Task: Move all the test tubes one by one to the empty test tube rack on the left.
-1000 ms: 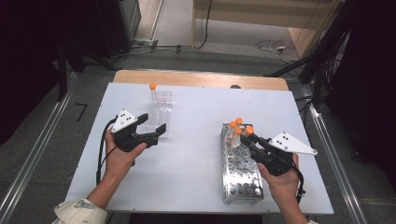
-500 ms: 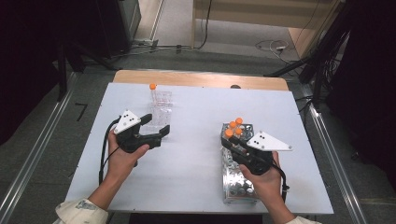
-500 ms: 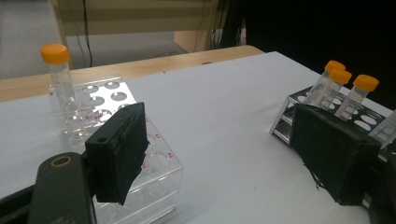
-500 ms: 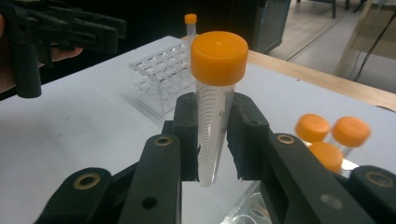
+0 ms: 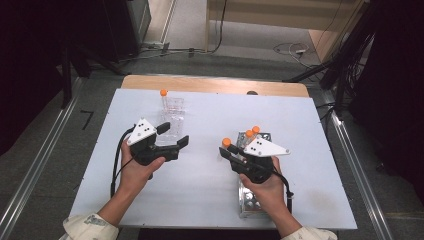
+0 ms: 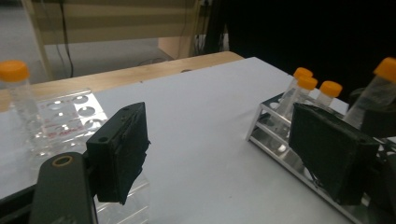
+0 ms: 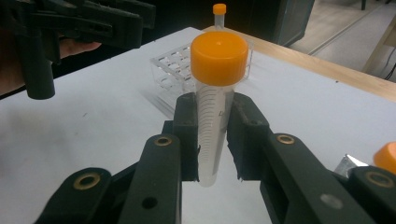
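Right gripper (image 7: 212,140) clamps an orange-capped tube (image 7: 215,88) upright between its jaws, held above the white table (image 5: 205,195) just left of the metal rack (image 5: 250,200). Left gripper (image 5: 172,136) hangs with jaws wide apart beside the clear rack (image 5: 172,117), where 1 capped tube (image 5: 163,98) stands at the far corner.

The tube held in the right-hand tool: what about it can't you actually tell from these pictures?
- Printed marks on the tube: blurred in the right gripper view, and partly covered by the right gripper.
- Its contents: the wall looks cloudy, so full or empty is unclear.
- In the high view the tube is too small; little beyond its orange cap shows.
- In the left gripper view the tube is blurred.
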`<control>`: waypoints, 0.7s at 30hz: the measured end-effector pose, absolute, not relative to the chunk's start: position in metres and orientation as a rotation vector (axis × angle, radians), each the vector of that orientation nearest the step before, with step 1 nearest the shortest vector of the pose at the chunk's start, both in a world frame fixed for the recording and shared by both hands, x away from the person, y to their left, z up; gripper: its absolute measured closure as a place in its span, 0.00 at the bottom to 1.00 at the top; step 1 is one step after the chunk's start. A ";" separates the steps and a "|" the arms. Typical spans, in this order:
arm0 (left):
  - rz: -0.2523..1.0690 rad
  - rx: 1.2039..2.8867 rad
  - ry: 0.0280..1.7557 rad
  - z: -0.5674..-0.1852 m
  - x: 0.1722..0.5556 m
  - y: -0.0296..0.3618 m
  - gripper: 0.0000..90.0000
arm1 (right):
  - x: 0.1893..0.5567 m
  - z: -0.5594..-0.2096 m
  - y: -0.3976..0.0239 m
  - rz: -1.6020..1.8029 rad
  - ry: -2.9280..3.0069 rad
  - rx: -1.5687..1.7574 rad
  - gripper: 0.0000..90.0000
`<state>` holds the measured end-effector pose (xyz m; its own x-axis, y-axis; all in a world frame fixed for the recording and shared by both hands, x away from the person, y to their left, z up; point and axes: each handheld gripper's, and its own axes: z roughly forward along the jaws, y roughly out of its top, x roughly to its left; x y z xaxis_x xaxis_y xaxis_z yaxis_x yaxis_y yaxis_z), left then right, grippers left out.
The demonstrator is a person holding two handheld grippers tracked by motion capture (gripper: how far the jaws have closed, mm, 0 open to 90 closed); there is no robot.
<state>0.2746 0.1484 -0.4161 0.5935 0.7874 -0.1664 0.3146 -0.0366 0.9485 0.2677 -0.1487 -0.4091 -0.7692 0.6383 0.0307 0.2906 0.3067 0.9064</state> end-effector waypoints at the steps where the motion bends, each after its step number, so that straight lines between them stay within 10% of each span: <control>1: 0.483 1.618 0.927 -0.415 0.274 0.147 0.23 | 0.268 -0.409 -0.147 1.442 2.253 0.836 0.80; 21: 0.361 1.701 0.709 -0.412 0.256 0.092 0.40 | 0.266 -0.418 -0.126 1.367 2.359 0.809 0.80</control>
